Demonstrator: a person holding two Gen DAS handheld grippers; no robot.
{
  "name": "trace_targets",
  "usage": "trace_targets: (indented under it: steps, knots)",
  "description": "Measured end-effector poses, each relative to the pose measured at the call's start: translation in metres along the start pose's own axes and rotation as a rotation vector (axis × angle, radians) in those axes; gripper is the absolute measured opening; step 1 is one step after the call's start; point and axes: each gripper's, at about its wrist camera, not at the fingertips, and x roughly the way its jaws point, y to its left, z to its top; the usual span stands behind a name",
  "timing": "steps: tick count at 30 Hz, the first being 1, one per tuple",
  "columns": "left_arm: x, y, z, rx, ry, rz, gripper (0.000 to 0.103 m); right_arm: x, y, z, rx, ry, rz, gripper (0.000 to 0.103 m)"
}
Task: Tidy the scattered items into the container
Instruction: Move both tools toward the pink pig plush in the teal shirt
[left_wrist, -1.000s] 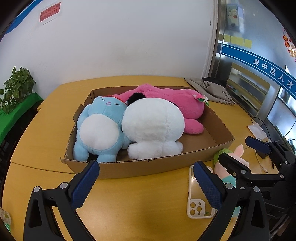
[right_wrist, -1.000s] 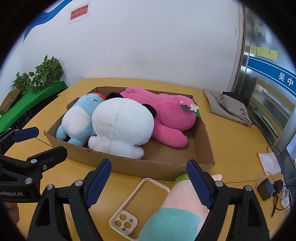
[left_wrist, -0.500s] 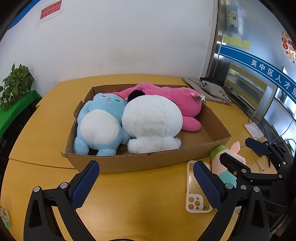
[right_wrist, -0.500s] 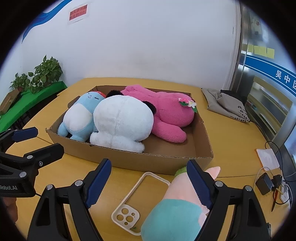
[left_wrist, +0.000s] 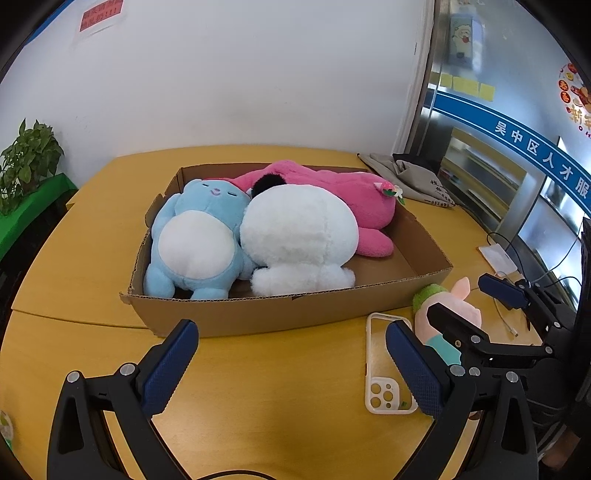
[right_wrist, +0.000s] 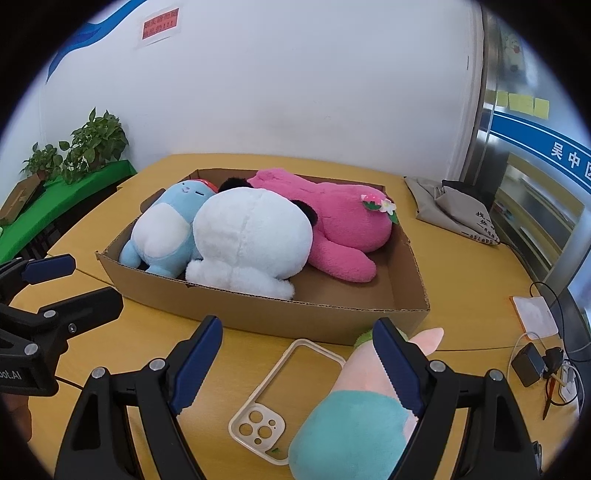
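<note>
On the yellow table (left_wrist: 92, 229): cardboard box (left_wrist: 295, 314), shallow, open-topped. Inside it, side by side and touching: blue plush (left_wrist: 195, 236) at the left, white plush (left_wrist: 299, 240) in the middle, pink plush (left_wrist: 354, 199) behind and to the right. Outside, just beside the box's near right corner: clear phone case (right_wrist: 284, 395), flat on the table, and small pink-and-teal plush (right_wrist: 354, 417) lying next to it. Left gripper (left_wrist: 291, 365) low over bare table before the box, fingers spread wide, nothing between them. Right gripper (right_wrist: 295, 358) fingers also spread, over the phone case; right finger against or just in front of the small plush, contact not clear. Grey cloth bag (right_wrist: 454, 210) far right, well apart.
</note>
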Motion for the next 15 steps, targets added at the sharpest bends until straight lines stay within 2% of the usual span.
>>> trace_targets:
  steps: [8, 15]
  knots:
    - [0.005, -0.005, 0.003, -0.006, 0.017, -0.054, 0.103, -0.007, -0.007, -0.004, 0.007, -0.009, -0.029, 0.084]
    - [0.012, -0.010, 0.009, -0.003, 0.029, -0.062, 0.103, -0.011, -0.020, -0.011, 0.047, -0.020, -0.023, 0.084]
